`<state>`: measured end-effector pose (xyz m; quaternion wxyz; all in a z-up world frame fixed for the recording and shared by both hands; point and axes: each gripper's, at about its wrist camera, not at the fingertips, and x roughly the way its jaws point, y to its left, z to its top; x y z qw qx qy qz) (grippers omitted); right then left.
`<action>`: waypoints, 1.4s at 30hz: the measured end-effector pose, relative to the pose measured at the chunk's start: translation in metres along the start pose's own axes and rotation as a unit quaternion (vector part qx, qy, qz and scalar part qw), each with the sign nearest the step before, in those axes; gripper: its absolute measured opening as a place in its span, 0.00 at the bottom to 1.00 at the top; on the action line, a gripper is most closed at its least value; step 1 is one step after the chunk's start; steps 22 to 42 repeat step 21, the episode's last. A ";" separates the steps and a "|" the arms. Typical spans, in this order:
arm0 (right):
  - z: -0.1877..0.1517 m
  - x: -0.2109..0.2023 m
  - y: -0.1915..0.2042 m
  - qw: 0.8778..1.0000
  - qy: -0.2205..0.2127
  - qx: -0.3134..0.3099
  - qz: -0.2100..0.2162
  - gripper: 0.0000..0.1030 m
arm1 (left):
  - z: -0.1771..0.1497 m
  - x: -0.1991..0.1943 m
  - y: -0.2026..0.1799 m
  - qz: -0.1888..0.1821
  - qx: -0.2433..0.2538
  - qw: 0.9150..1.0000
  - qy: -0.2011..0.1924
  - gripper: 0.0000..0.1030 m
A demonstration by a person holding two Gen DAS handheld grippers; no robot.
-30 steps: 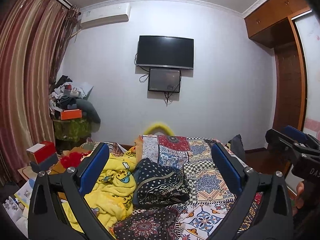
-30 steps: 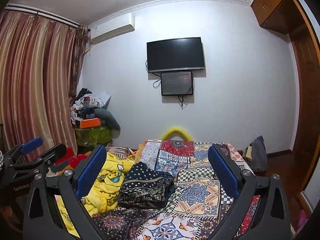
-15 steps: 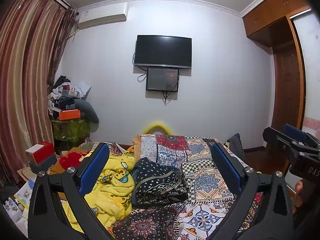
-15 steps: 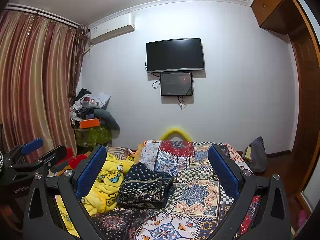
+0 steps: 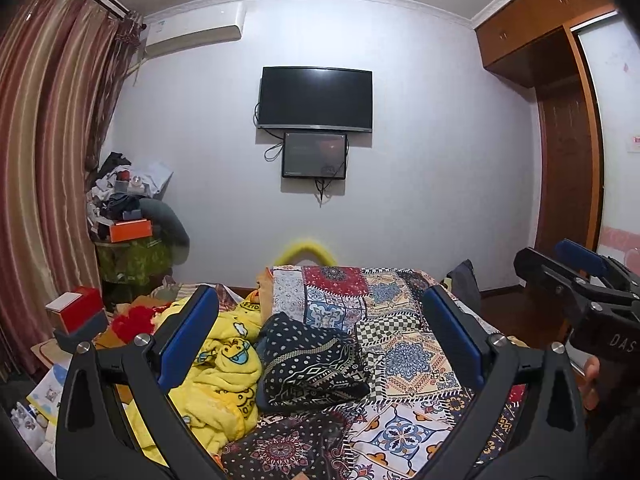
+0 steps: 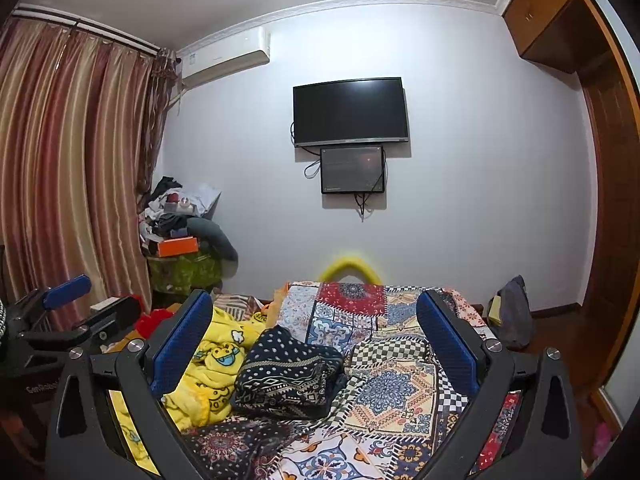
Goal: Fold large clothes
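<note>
Left gripper (image 5: 320, 340) spread wide, blue pads far apart at the lower left and lower right of its own frame, nothing between them. Right gripper (image 6: 316, 340) equally wide and empty, framing the same stretch of bed; also visible as a dark clamp at the right edge of the left view, with a bit of a hand (image 5: 592, 380) below it.

Between each pair of pads, lower centre of frame and well beyond the tips: a dark navy patterned garment (image 5: 312, 364), bunched in a loose heap on the patchwork bedspread (image 5: 404, 356). Just left of it, touching, a crumpled yellow cartoon fleece (image 5: 224, 376).

Probably soft, limp and light, no stiffness to hold a shape (likely to sag and drag once lifted). Thin woven cloth by the look, so easy to pinch but apt to slip if only one layer is caught. Best taken at a hem or corner, one in each gripper; no clear corner visible in the heap, so shaking it out first seems needed.
</note>
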<state>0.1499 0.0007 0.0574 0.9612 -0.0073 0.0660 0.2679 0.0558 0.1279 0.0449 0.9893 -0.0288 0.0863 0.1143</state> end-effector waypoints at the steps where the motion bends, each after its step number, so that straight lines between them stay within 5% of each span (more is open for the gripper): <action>1: 0.000 -0.001 0.000 1.000 -0.001 -0.001 -0.001 0.99 | 0.001 0.000 0.000 -0.001 0.000 1.000 0.000 1.00; 42: 0.000 0.001 0.000 1.000 0.000 0.002 -0.003 1.00 | -0.001 0.004 -0.006 -0.011 0.005 1.000 0.011 0.99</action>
